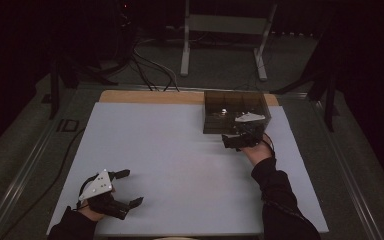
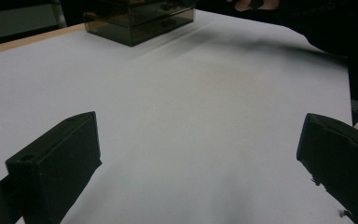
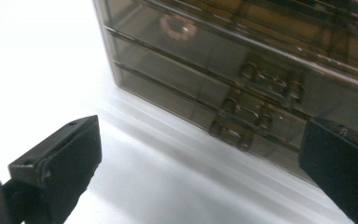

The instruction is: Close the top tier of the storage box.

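A smoky see-through drawer box (image 1: 236,111) stands at the far right of the white table (image 1: 180,160). In the right gripper view its stacked drawers (image 3: 242,88) show small handles (image 3: 235,130), and a pale ring-like thing (image 3: 177,25) lies inside the top level. My right gripper (image 1: 237,141) is open right in front of the box, jaws wide apart, nothing between them. My left gripper (image 1: 128,188) rests open near the table's front left corner, empty. The box (image 2: 137,21) appears far off in the left gripper view.
A wooden strip (image 1: 150,96) runs along the table's far edge. Beyond it are cables (image 1: 152,67) on the floor and a white frame stand (image 1: 225,40). Dark stands flank the table.
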